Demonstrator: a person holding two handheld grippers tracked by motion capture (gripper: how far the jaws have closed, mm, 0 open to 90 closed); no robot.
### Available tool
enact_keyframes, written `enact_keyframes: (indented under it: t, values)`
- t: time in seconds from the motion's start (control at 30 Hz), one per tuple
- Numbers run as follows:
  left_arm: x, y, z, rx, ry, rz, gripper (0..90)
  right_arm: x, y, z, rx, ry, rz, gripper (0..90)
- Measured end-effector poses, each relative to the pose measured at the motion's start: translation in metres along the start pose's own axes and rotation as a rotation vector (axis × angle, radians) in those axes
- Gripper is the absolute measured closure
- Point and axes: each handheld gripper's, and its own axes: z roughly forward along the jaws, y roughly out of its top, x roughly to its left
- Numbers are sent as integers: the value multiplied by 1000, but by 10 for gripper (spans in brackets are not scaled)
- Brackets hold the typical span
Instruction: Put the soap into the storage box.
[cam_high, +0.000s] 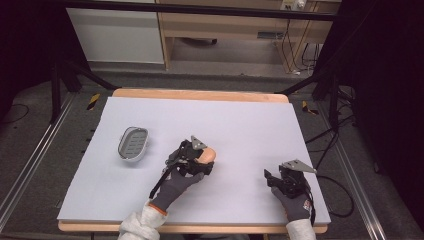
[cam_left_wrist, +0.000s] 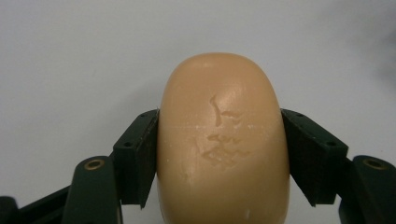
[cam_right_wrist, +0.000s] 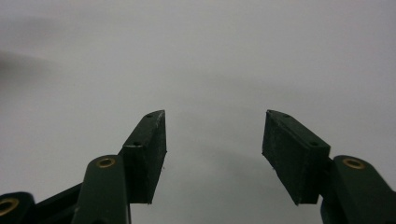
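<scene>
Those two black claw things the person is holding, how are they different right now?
The left gripper is shut on a tan soap bar, its jaws pressed to both sides; the right gripper is open with nothing between its jaws. In the high view the left gripper sits near the table's middle, the right gripper nearer the front right. Both have black jaws and are held by gloved hands.

Peach soap bar; grey soap dish; black tools.
</scene>
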Motion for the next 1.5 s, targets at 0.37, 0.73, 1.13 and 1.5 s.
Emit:
enact_keyframes:
  t: [0.37,0.73,1.13,1.5]
  values:
    - [15,-1,-26,-32,17,-18,317,0,0,0,-1,-1,-3,398]
    - [37,-13,-49,-66,31,-56,318,1,0,1,4,3,-1,397]
    - [70,-37,-69,-81,65,-123,318,1,0,1,6,-1,-4,396]
    - [92,-43,-90,-101,104,-150,317,2,0,1,5,-2,-4,397]
